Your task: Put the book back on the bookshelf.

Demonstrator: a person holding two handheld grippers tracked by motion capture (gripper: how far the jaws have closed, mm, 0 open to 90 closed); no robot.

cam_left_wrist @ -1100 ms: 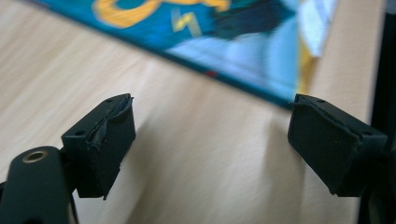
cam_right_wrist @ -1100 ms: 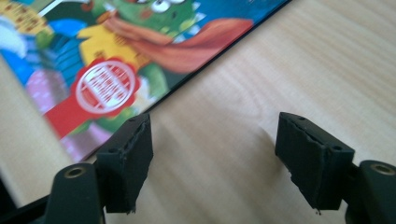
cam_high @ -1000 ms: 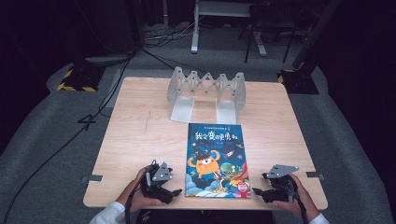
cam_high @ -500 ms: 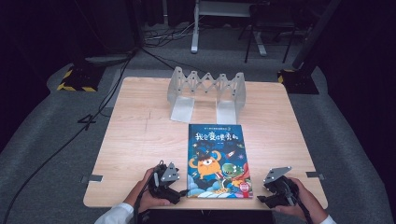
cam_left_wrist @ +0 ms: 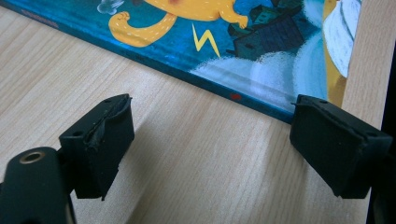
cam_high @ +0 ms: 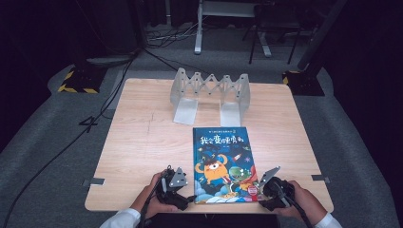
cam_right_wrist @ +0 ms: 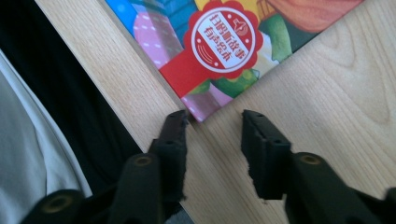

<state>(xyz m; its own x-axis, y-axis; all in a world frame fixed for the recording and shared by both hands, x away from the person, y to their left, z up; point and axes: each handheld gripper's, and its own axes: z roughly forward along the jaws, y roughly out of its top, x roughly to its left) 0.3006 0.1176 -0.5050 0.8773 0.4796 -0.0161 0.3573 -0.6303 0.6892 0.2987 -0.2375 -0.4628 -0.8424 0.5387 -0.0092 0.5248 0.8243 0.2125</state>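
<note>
The book (cam_high: 223,164) lies flat on the worktop (cam_high: 142,142). The left gripper (cam_left_wrist: 210,135), wide open, is held empty at its 7 o'clock corner. The right gripper (cam_right_wrist: 212,140) has just been narrowing at its 5 o'clock corner, nothing clamped.

A grey accordion-style folding rack (cam_high: 210,95) stood upright near the far edge of the pale wooden table (cam_high: 142,142), while black cables (cam_high: 71,142) trailed across the grey carpeted floor (cam_high: 43,166).
</note>
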